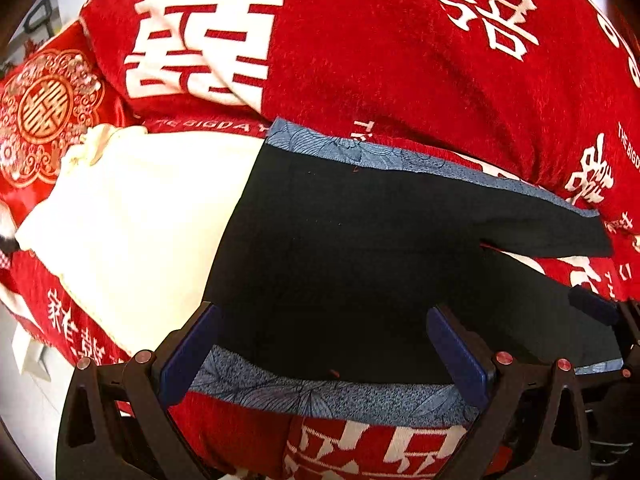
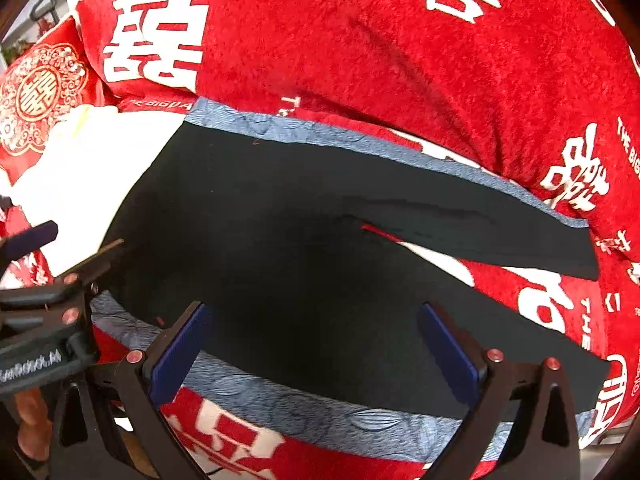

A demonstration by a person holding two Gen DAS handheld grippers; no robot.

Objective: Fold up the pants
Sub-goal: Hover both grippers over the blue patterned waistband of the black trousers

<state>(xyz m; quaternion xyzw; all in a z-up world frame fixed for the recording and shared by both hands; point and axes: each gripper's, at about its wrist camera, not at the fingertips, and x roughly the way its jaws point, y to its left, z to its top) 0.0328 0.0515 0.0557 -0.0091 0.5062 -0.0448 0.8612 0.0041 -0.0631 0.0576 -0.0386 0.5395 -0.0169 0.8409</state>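
Black pants [image 1: 360, 248] with blue patterned side stripes lie spread flat on a red blanket; their two legs run off to the right and split apart. They also show in the right wrist view [image 2: 280, 248]. My left gripper [image 1: 324, 344] is open, its blue-padded fingers hovering over the near striped edge near the waist end, holding nothing. My right gripper [image 2: 312, 344] is open over the near leg's striped edge, empty. The left gripper's fingers [image 2: 32, 240] show at the left edge of the right wrist view.
A red blanket [image 1: 380, 60] with large white characters covers the surface. A cream-white cloth [image 1: 140, 216] lies left of the pants' waist. A red and gold patterned cushion [image 1: 44, 112] sits at the far left. The right gripper's tip [image 1: 596, 304] shows at the right.
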